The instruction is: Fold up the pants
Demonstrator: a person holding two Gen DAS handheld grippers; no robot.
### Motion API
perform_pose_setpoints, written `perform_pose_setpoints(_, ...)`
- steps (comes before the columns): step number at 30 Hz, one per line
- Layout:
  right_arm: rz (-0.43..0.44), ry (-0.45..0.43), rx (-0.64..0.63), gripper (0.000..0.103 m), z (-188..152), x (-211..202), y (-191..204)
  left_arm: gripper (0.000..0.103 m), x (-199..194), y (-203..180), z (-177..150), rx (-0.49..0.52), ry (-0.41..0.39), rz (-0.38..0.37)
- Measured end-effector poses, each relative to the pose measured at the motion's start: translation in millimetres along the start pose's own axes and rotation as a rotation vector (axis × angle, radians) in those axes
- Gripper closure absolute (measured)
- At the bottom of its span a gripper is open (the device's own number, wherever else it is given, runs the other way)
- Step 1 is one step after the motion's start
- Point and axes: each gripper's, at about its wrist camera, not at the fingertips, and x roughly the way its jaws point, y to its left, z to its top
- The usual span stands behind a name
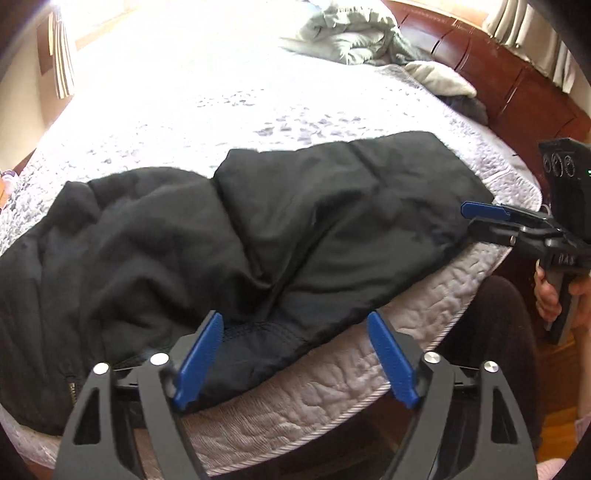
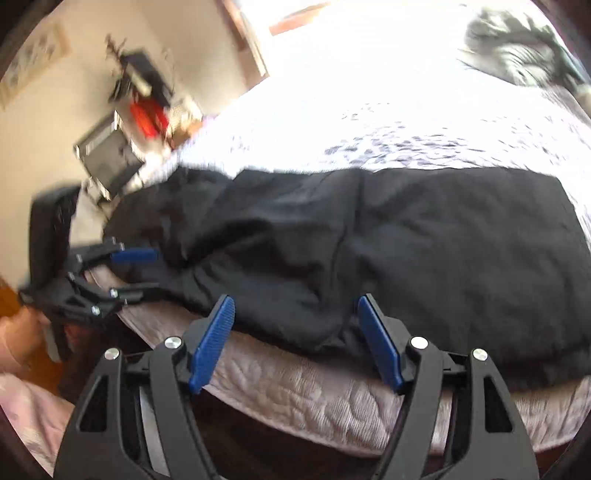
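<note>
Black pants [image 1: 229, 236] lie crumpled along the near edge of a bed, partly folded over themselves; they also show in the right wrist view [image 2: 406, 251]. My left gripper [image 1: 295, 325] is open, its blue pads either side of the pants' near edge, which hangs over the mattress side. My right gripper [image 2: 295, 310] is open just in front of the pants' near edge, holding nothing. The right gripper also shows at the right in the left wrist view [image 1: 476, 216], its fingertips at the end of the pants. The left gripper shows at the left in the right wrist view [image 2: 147, 269].
The bed [image 1: 332, 373] has a pale quilted cover. A grey-green bundle of bedding [image 1: 354, 33] lies at the far side by a dark wooden headboard [image 1: 517, 81]. Furniture with a red item [image 2: 147, 114] stands by the wall.
</note>
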Motion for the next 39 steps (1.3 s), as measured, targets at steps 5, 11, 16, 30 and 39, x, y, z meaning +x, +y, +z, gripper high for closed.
perform_pose_setpoints(5, -0.156, -0.113, 0.285, 0.037, -8, -42, -60, 0.017, 0, -2, 4, -0.05, -0.023, 0.05)
perform_pose_setpoints(11, -0.285, -0.114, 0.539, 0.041, -23, -60, -127, 0.017, 15, -1, 25, -0.113, -0.038, 0.112)
perform_pose_setpoints(16, -0.279, -0.112, 0.672, 0.045, -28, -56, -163, 0.017, 21, 6, 31, -0.179, -0.027, 0.084)
perform_pose_setpoints(30, -0.28, -0.157, 0.635, 0.1, -15, -79, -160, 0.014, 52, 7, 27, -0.213, 0.022, 0.139)
perform_pose_setpoints(39, -0.279, -0.093, 0.695, 0.094, -52, -58, -186, 0.009, 64, -6, 27, -0.157, 0.028, 0.188)
